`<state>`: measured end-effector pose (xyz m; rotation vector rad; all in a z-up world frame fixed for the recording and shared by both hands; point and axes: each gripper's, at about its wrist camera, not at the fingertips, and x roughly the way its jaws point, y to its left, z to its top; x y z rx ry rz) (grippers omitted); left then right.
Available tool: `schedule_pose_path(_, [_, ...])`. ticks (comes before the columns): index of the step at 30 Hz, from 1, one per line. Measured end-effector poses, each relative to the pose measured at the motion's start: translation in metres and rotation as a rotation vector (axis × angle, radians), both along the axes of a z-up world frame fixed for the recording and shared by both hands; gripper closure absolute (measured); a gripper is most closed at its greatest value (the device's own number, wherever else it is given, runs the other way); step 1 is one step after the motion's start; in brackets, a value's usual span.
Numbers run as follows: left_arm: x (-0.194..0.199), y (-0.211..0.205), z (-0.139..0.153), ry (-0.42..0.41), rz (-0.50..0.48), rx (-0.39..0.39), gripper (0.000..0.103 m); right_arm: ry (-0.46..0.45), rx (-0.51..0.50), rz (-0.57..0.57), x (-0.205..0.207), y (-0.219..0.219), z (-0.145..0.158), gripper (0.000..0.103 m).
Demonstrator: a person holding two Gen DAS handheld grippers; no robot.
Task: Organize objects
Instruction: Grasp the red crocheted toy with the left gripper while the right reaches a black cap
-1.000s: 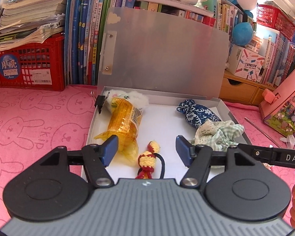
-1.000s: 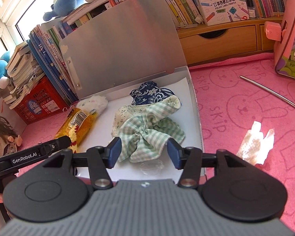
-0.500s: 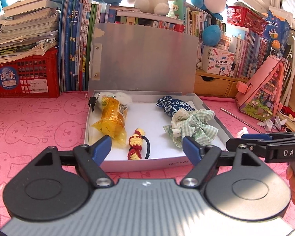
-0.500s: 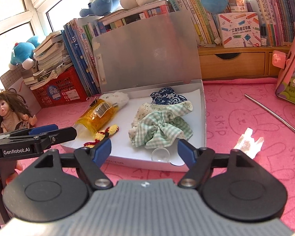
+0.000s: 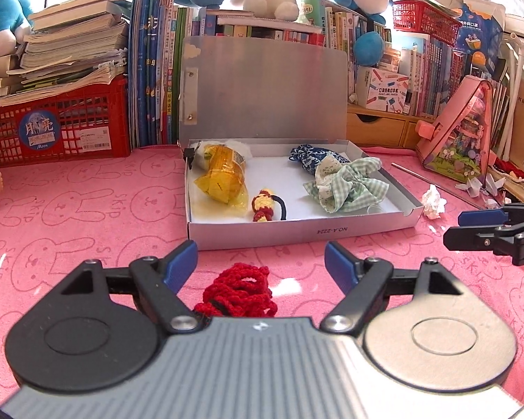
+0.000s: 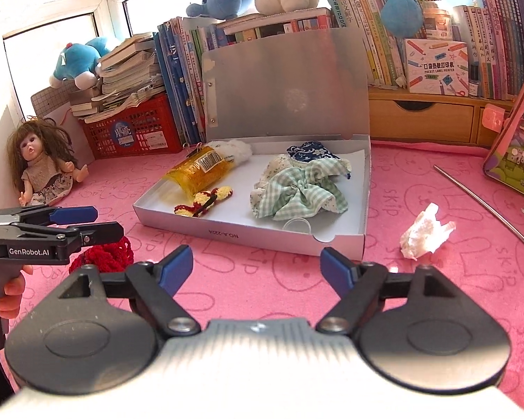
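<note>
Left gripper (image 5: 260, 256): bottom middle, fingers just spread wide, pinching nothing.
Red yarn bundle (image 5: 239, 293): on the pink mat (image 5: 87, 216), low between those fingers.
Box (image 5: 297, 234): middle, lid up.
Right gripper (image 6: 256, 262): fingers just spread wider, pinching nothing.

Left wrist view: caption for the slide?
Open left gripper over red crochet piece, facing the open box.
</note>
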<state>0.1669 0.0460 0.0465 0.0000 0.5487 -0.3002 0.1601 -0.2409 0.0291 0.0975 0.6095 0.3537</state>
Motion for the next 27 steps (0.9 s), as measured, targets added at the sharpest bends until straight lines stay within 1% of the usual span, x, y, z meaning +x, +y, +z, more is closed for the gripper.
schedule_pose_path(5, [-0.012, 0.005, -0.008, -0.010, 0.002, 0.013, 0.019, -0.007, -0.030, 0.005, -0.021, -0.001, -0.008, 0.014])
schedule_pose_path(13, [-0.027, 0.010, -0.022, -0.024, 0.000, 0.024, 0.019, -0.027, -0.073, -0.021, -0.057, -0.002, -0.022, 0.014])
schedule_pose_path(20, [-0.034, 0.012, -0.035, -0.024, 0.016, 0.048, 0.020, -0.047, -0.188, -0.010, -0.082, 0.006, -0.034, 0.014])
schedule_pose_path(27, [-0.034, 0.014, -0.039, -0.025, 0.028, 0.037, 0.021, -0.041, -0.206, 0.002, -0.094, 0.014, -0.044, 0.014])
